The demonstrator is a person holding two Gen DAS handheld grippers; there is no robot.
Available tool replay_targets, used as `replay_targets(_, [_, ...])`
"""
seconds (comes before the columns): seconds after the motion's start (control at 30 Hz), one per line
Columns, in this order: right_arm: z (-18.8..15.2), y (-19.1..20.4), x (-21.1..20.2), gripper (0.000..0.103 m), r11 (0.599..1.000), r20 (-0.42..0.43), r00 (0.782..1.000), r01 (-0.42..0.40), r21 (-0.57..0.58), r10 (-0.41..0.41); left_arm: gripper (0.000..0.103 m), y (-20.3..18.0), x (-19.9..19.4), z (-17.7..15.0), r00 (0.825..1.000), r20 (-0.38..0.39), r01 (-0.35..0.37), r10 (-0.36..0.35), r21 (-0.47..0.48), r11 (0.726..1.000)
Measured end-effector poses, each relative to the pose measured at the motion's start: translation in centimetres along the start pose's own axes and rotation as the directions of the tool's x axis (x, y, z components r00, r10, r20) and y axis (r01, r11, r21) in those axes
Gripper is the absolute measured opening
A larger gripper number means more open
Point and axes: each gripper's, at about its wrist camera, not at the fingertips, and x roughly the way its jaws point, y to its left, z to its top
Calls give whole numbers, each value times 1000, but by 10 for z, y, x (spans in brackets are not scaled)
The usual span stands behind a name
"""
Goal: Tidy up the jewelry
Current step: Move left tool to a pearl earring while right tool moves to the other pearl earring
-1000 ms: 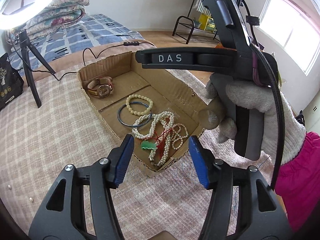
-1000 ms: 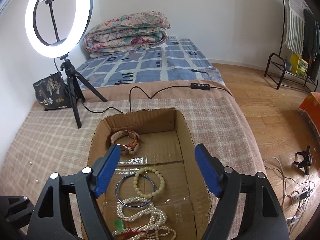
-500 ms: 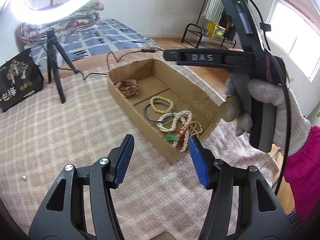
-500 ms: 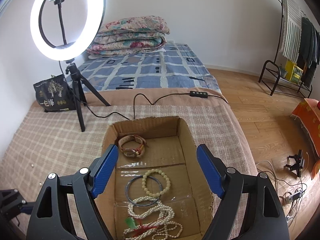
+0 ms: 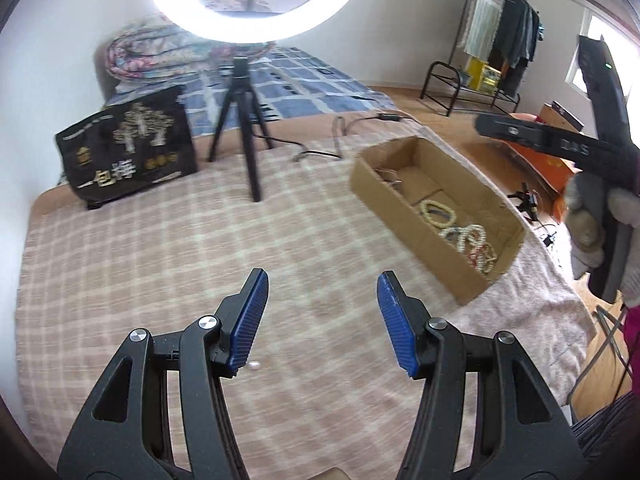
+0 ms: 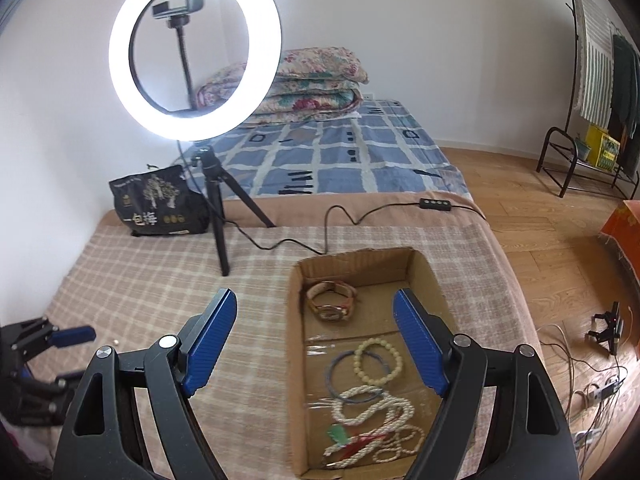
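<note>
The left gripper point(image 5: 318, 320), jaws apart and empty, is hanging just above a small loose bead point(image 5: 253, 366) lying on the plaid blanket point(image 5: 160, 260), well left of the cardboard box point(image 5: 404, 204), nearer than the right gripper point(image 6: 316, 344), also gaping empty.

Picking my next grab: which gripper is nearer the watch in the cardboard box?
Right. The right gripper hangs over the watch; the left gripper is off over the blanket.

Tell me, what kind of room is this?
Probably a bedroom. There is a bed with a blue checked sheet, folded floral quilts stacked at its head, and a clothes rack by the wall.
</note>
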Motion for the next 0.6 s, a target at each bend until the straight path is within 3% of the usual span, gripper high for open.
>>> replay_targets(0.23, [-12,50,0,80,995,-6,999,-53,-79,53,58,60,-13,-17,997,-10,-77,77,-33,996])
replay_targets(0.5, [-36,106,13,80,966,-60,986,-162,-202,153,58,111,-17,-38,993,-35,-116,113,-95,989])
replay_targets(0.6, [-47,125,22,70,943,-102,973,-226,-245,206,58,121,-12,-46,992,-51,-123,118,-99,987])
